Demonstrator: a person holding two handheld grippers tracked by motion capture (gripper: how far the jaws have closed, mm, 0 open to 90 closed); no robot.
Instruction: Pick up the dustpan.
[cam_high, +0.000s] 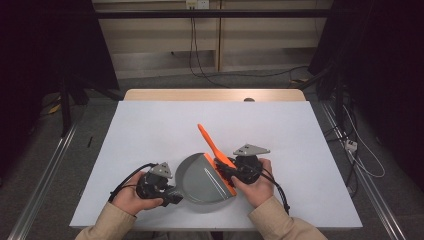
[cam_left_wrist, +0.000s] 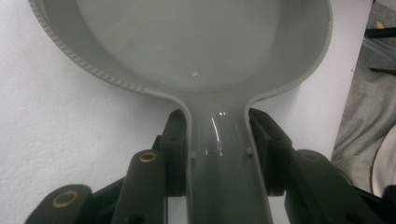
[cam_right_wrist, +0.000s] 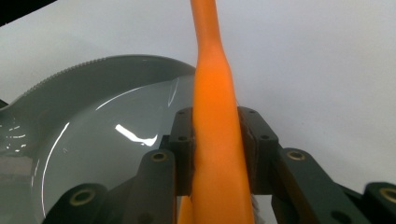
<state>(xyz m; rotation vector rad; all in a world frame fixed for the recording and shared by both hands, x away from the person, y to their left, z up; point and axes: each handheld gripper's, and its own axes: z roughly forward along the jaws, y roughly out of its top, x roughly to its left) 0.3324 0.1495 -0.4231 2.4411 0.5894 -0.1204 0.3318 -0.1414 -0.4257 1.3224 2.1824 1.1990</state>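
The person's hands sit at the near edge of the table (cam_high: 150, 125). The left gripper (cam_high: 172, 196) pinches the handle of a grey dustpan (cam_high: 202, 180), its pads pressed on either side. The pan lies flat on the white table, between the hands. The right gripper (cam_high: 225, 172) is clamped on the orange brush (cam_high: 210, 142), just at the pan's right edge, the handle slanting away toward the far left.
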